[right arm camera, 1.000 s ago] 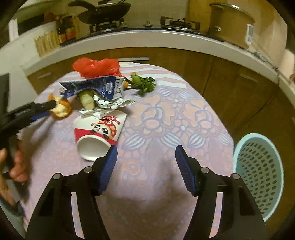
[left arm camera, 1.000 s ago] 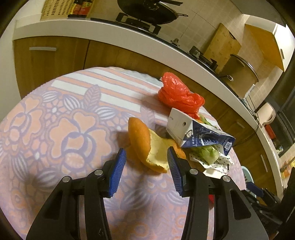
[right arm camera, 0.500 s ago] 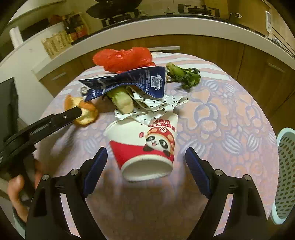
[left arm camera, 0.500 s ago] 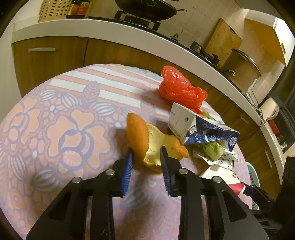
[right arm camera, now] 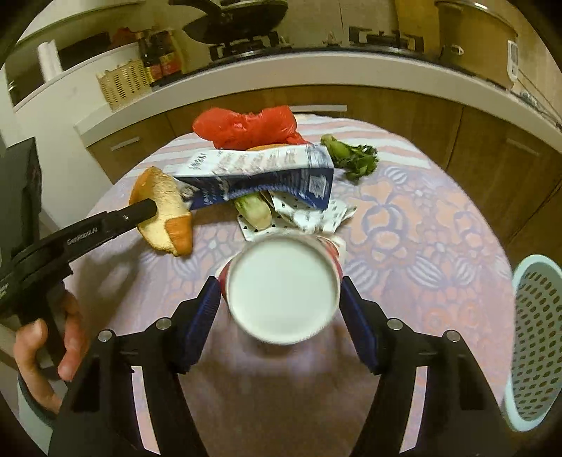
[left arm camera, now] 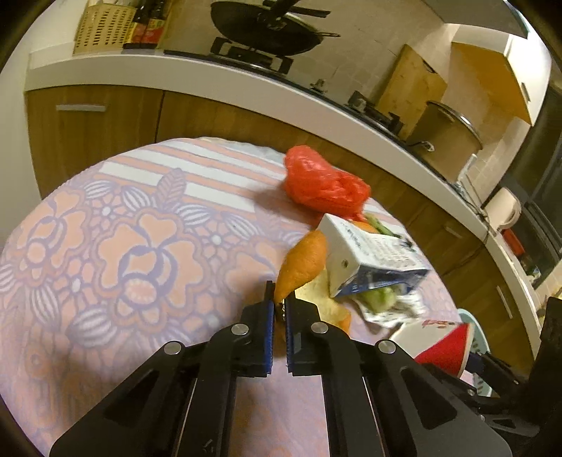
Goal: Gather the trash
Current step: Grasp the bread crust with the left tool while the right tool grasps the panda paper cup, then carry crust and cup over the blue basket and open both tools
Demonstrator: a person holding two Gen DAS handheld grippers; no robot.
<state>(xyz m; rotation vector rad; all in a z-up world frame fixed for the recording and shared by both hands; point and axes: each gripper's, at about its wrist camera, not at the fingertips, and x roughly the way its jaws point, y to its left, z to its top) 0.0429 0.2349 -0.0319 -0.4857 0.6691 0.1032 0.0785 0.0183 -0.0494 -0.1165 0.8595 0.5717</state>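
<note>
Right gripper [right arm camera: 280, 298]: jaws just been closing, blue pads hard against both sides of paper cup [right arm camera: 283, 289], white base toward cam, cup tipped on floral tablecloth [right arm camera: 439, 225]. Left gripper [left arm camera: 279, 309]: narrow, jaws just closed, pinching edge of orange peel [left arm camera: 302, 262], peel lifted w/ rest hanging beside milk carton [left arm camera: 365, 258]. Person's hand [right arm camera: 45, 355] on left grip handle. Behind cup: dotted wrapper [right arm camera: 309, 214], veg stalk [right arm camera: 254, 211], carton over both. Farther: greens [right arm camera: 353, 158], red plastic bag [right arm camera: 246, 126]. Bin [right arm camera: 537, 337] off table edge at right. Counter, wok [left arm camera: 270, 26] at back.
</note>
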